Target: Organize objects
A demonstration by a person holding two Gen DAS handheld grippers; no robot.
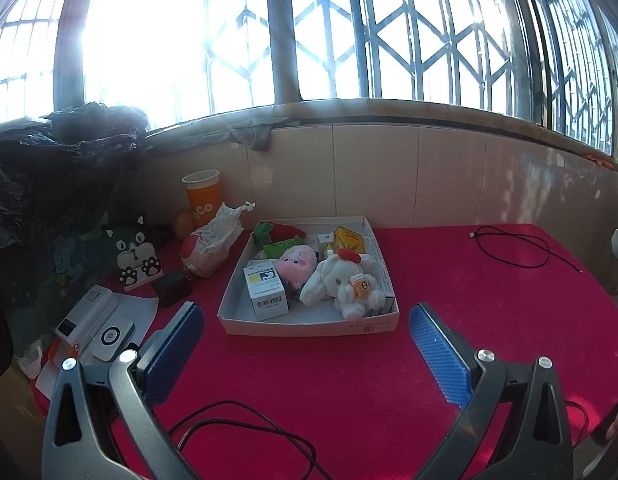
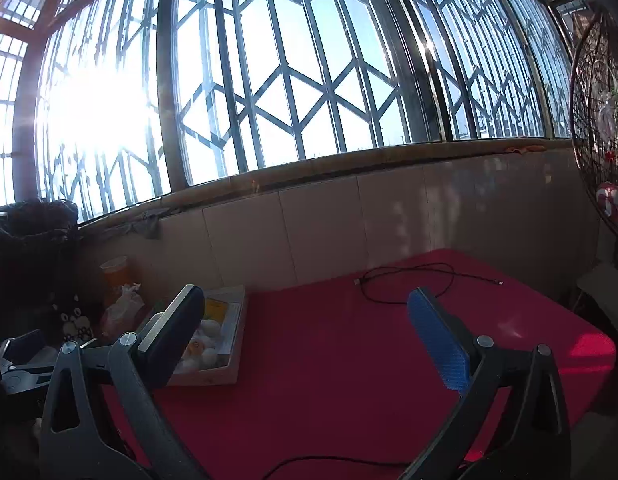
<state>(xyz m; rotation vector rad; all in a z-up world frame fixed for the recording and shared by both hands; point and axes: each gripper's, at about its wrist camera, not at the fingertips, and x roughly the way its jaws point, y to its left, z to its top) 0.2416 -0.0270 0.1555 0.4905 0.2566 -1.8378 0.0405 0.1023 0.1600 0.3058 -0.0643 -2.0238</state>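
**Handling notes: contents of the white cardboard tray**

We hold the left tool (image 1: 307,350) above the red counter (image 1: 469,300) with its jaws spread wide and nothing between them. The right tool (image 2: 307,332) is likewise wide and empty, aimed at bare counter to the right of the tray.

The white cardboard tray (image 1: 309,326) sits on the counter directly ahead of the left tool, near the tiled wall. It contains:

- White plush rabbit (image 1: 341,284), lying at the front right. We judge it light, soft and compressible; take hold across the body, not an ear or limb, which would let it dangle
- Pink plush (image 1: 296,266), centre, touching the rabbit. Same handling; grip across its widest part
- White medicine box (image 1: 266,290), front left, standing upright. We judge it light, stiff and crushable; close on two opposite flat faces with moderate force
- Yellow carton (image 1: 351,240), at the back right, partly hidden behind the plush. Stiff card; approach from above once the rabbit is clear
- Red strawberry plush (image 1: 283,230), back left corner, soft

The tray itself is thin card and likely to slide on the counter if nudged; we advise lifting items straight up. A black cable (image 1: 513,246) lies well apart on the right; it is limp and will trail if pinched at one point
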